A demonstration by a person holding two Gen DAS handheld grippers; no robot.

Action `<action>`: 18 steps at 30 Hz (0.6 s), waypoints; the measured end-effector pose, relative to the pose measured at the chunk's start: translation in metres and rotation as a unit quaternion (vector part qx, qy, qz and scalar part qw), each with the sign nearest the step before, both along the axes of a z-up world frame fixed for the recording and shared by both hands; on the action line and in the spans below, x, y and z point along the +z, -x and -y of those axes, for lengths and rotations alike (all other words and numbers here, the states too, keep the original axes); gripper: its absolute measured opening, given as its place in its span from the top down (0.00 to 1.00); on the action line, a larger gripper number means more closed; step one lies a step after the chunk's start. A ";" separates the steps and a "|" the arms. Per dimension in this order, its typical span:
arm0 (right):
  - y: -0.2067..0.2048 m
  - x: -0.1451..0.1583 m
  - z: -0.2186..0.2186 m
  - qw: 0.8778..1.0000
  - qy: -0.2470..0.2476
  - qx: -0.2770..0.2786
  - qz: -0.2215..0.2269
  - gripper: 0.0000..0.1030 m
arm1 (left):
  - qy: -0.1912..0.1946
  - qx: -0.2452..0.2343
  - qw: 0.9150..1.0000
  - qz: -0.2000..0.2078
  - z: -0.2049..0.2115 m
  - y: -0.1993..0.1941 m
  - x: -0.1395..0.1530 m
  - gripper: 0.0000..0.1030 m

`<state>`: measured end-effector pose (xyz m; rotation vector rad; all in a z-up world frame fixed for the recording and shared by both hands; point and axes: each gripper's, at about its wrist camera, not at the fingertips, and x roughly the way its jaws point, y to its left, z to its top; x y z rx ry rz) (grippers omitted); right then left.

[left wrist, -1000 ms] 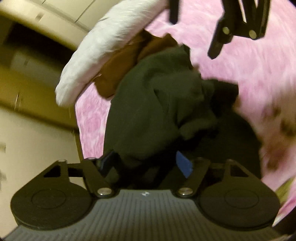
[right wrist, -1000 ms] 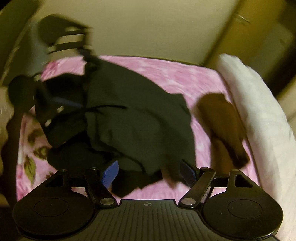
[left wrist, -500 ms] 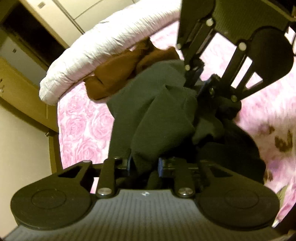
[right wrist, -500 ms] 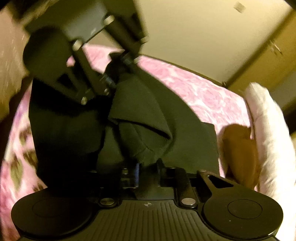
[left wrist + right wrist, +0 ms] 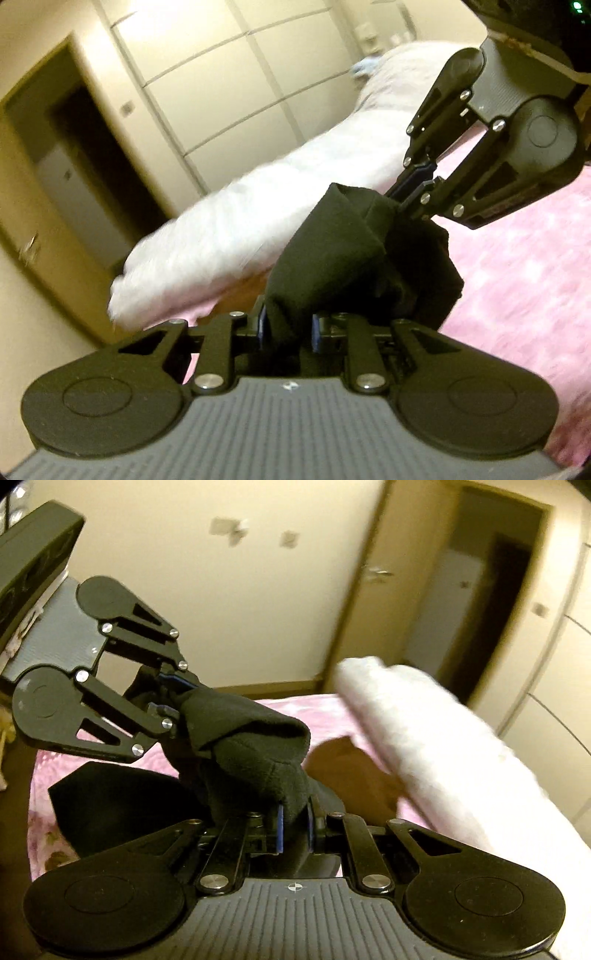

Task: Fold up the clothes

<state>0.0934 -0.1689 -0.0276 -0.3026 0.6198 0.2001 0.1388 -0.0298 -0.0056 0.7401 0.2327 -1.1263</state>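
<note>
A black garment (image 5: 343, 251) hangs bunched in the air between my two grippers, above the pink floral bed sheet (image 5: 517, 258). My left gripper (image 5: 287, 326) is shut on one fold of it, blue pads pressing the cloth. In the same view my right gripper (image 5: 415, 188) pinches another fold higher up. The right wrist view shows the right gripper (image 5: 294, 825) with its jaws closing on the garment (image 5: 255, 746), cloth squeezed between the pads. The left gripper (image 5: 168, 690) grips the far end there. A loose part of the garment droops onto the sheet (image 5: 314, 709).
A brown garment (image 5: 351, 771) lies on the bed beside a rolled white duvet (image 5: 424, 738), which runs along the bed's far side (image 5: 258, 221). Behind are a beige wall, a doorway (image 5: 480, 590) and panelled wardrobe doors (image 5: 221, 92).
Both grippers went from open over the flat-lying garment to shut on its folds, then rose and tilted up, lifting the cloth off the bed. The room's walls now fill the background.
</note>
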 end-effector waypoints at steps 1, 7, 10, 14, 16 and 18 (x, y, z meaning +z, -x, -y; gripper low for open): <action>0.020 0.004 0.009 1.000 -0.002 -0.008 0.001 0.90 | 0.002 -0.011 1.000 -0.005 0.008 0.019 0.003 0.83; 0.156 0.007 0.066 0.999 -0.024 -0.037 -0.026 0.90 | -0.014 -0.066 0.995 -0.068 0.055 0.136 0.000 0.83; 0.228 0.009 0.082 0.997 -0.036 -0.049 -0.047 0.90 | -0.024 -0.100 0.990 -0.092 0.076 0.188 0.000 0.83; 0.301 0.039 0.111 0.992 -0.087 -0.064 -0.067 0.90 | -0.029 -0.159 0.978 -0.129 0.099 0.219 0.024 0.83; 0.326 0.059 0.133 0.988 -0.117 -0.074 -0.073 0.90 | -0.036 -0.184 0.971 -0.148 0.121 0.224 0.035 0.83; 0.330 0.078 0.157 0.983 -0.141 -0.092 -0.073 0.90 | -0.040 -0.199 0.967 -0.155 0.148 0.223 0.039 0.82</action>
